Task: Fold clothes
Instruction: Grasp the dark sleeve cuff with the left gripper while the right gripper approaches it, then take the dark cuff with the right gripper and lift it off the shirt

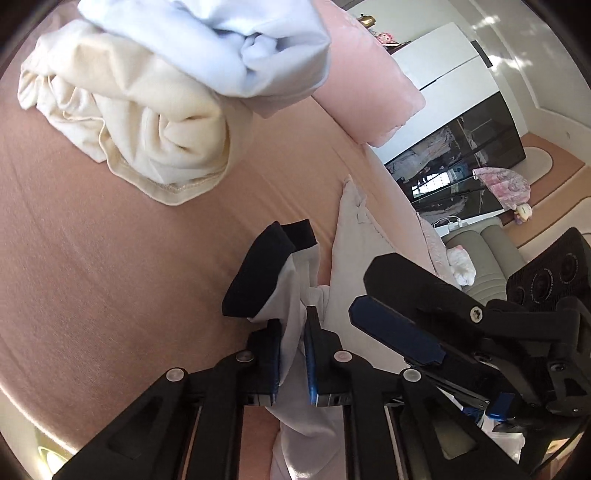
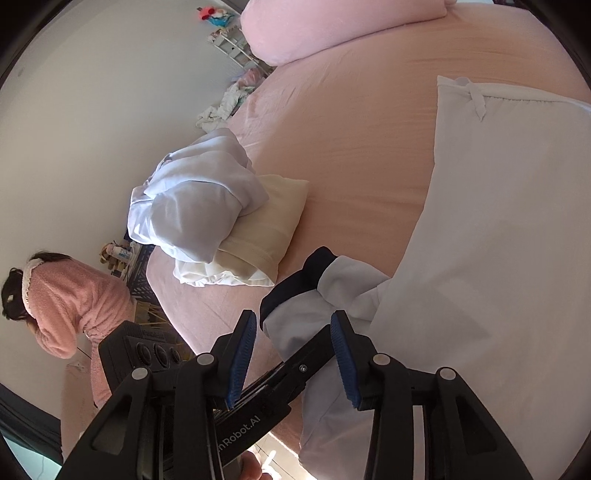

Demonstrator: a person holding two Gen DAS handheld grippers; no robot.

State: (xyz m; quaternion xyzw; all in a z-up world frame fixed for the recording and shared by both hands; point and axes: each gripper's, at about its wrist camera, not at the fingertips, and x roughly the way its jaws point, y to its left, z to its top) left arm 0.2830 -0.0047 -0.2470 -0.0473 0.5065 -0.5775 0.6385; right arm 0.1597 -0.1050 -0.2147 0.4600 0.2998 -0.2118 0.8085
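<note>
On the pink bed (image 1: 110,258), the left gripper (image 1: 293,339) jaws pinch the white shirt's sleeve (image 1: 291,295), the right gripper (image 2: 293,350) jaws hang open around it, and only the right view shows a person in pink (image 2: 66,306) beside the bed.

We see a bed with a peach-pink sheet (image 2: 351,147) and a pink pillow (image 2: 295,29) by a plain white wall (image 2: 92,110). A dark glass-fronted wardrobe (image 1: 461,158) stands beside a grey seat (image 1: 487,258), with dappled daylight on the pale wall (image 1: 517,37).

Black two-finger grippers, blue ribbed pads (image 2: 341,356), silver pivot screws (image 1: 342,356).
</note>
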